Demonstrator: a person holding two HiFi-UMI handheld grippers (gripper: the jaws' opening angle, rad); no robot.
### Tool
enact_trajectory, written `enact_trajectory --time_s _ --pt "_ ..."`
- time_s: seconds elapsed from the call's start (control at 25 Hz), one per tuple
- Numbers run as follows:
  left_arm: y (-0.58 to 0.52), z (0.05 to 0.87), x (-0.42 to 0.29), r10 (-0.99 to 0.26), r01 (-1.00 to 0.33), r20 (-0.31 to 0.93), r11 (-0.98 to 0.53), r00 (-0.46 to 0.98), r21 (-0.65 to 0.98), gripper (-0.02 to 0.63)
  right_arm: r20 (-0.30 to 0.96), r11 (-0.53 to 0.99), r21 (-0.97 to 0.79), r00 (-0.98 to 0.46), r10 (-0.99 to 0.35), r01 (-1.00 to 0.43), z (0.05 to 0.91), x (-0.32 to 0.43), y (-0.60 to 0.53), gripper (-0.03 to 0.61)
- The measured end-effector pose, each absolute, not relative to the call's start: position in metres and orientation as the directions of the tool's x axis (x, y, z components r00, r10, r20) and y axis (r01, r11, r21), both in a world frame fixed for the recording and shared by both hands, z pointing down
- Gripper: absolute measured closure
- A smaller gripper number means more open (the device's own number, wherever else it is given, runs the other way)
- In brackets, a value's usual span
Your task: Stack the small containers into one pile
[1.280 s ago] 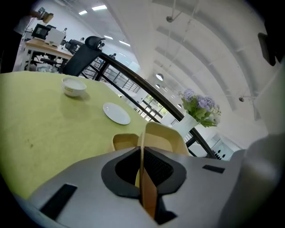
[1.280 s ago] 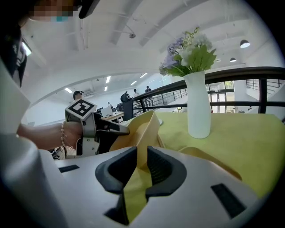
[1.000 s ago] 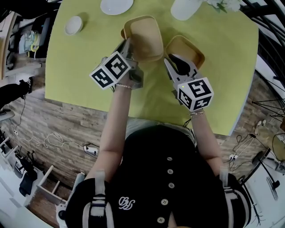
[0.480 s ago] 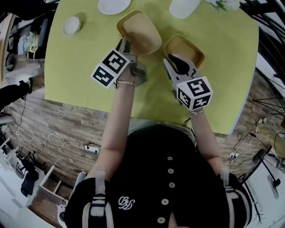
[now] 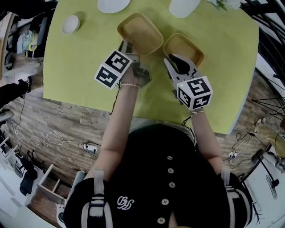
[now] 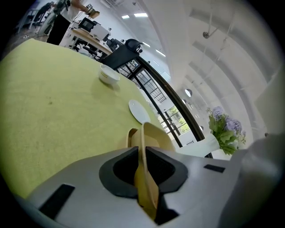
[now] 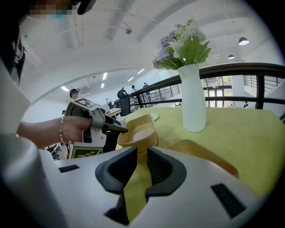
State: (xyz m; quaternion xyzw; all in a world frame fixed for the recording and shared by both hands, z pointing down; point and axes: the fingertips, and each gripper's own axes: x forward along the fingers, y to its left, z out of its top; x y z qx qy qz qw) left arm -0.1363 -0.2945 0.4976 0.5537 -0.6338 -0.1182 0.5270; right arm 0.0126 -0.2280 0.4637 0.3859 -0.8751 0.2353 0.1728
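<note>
Green worktop (image 5: pixel 75 62): left gripper (image 6: pixel 141 151), fingers just easing apart, pinches the wall of the tilted container (image 5: pixel 139 33), its base hidden; right gripper (image 7: pixel 141 153), fingers parted and empty, covers the near rim of the second container (image 5: pixel 186 46).

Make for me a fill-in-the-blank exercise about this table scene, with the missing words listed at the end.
1. The white vase holds ___.
2. Apart from the tilted tan container, only ___ other tan container is in view.
3. Between the jaws of the right gripper there is ___ held.
4. In the head view, the small white bowl stands to the ___ of the white plate.

Missing words: flowers; one; nothing; left.
</note>
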Motion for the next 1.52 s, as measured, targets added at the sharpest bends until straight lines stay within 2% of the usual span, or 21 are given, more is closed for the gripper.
enact_trajectory --time_s 0.2,0.56,0.84,1.16,1.4,1.52 --pt "-0.291 0.501 -0.138 -0.814 -0.598 0.555 0.363 0.171 0.715 0.561 0.486 0.591 -0.279 -0.642 -0.593 -0.757 0.465 0.012 -0.228 0.515" --pt "-0.293 0.494 -0.129 -0.821 -0.617 0.523 0.294 0.229 0.731 0.441 0.488 0.585 -0.273 -0.634 -0.6 -0.763 0.464 0.015 -0.227 0.515" --pt "-0.285 0.486 -0.125 -0.815 -0.686 0.518 0.223 0.258 0.692 0.43 0.473 0.581 -0.261 -0.627 -0.619 -0.771 0.457 0.017 -0.227 0.515" --pt "-0.27 0.465 -0.126 -0.826 -0.783 0.497 0.116 0.266 0.611 0.504 0.461 0.584 -0.213 -0.608 -0.646 -0.783 0.441 0.022 -0.219 0.515" --pt "-0.259 0.448 -0.12 -0.847 -0.848 0.431 -0.043 0.312 0.528 0.604 0.453 0.632 -0.173 -0.631 -0.63 -0.755 0.414 0.028 -0.204 0.514" --pt "-0.253 0.445 -0.104 -0.83 -0.845 0.405 -0.137 0.382 0.517 0.604 0.473 0.671 -0.102 -0.629 -0.617 -0.735 0.404 0.038 -0.2 0.514"
